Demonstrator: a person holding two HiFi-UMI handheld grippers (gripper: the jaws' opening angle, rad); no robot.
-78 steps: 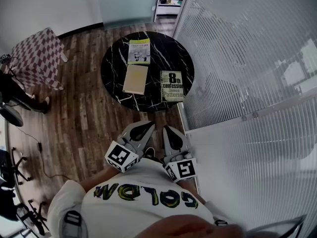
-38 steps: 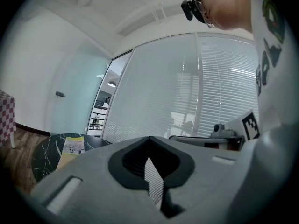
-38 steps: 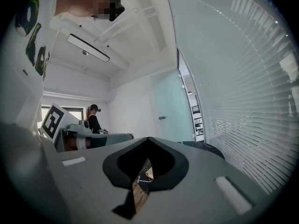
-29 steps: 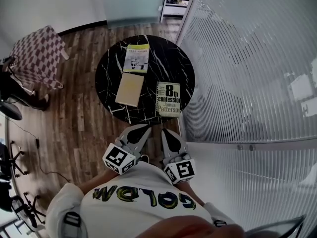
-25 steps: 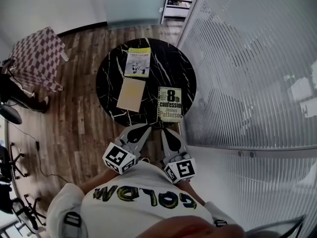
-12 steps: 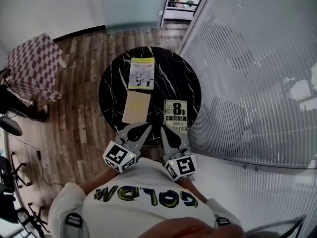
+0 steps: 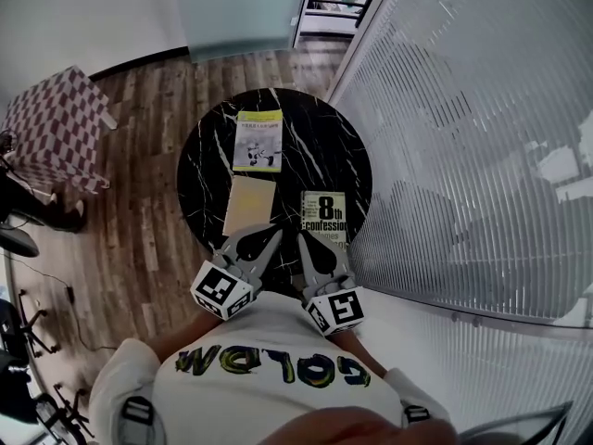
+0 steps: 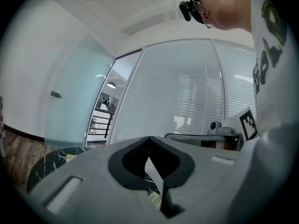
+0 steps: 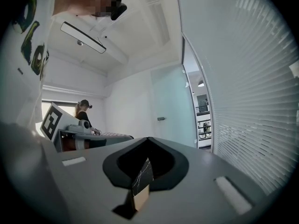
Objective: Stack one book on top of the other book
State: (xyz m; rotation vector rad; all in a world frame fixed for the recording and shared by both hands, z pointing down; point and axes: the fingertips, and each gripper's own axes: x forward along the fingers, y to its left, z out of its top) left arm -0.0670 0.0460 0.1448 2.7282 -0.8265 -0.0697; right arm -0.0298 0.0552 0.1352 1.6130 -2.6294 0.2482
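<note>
Three books lie on a round black marble table [image 7: 320, 146]: a yellow-and-white one [image 7: 258, 141] at the far side, a plain tan one [image 7: 248, 204] in the middle left, and a novel with a large "8th confession" title [image 7: 324, 215] at the near right. My left gripper [image 7: 270, 236] hangs shut just before the tan book's near edge. My right gripper [image 7: 302, 238] is shut too, its tip at the novel's near left corner. Neither holds anything. In both gripper views the closed jaws fill the lower frame.
A wall of white blinds [image 7: 463, 137] runs along the right, close to the table. A checkered cloth-covered stand [image 7: 51, 123] sits at the left on the wood floor [image 7: 139, 221]. A teal glass door [image 7: 243, 7] is at the back. Office chair bases [image 7: 28, 341] stand far left.
The table and books have come closer to both grippers. The gripper tips, earlier short of the table's near rim, now reach over it. Both stay shut.
</note>
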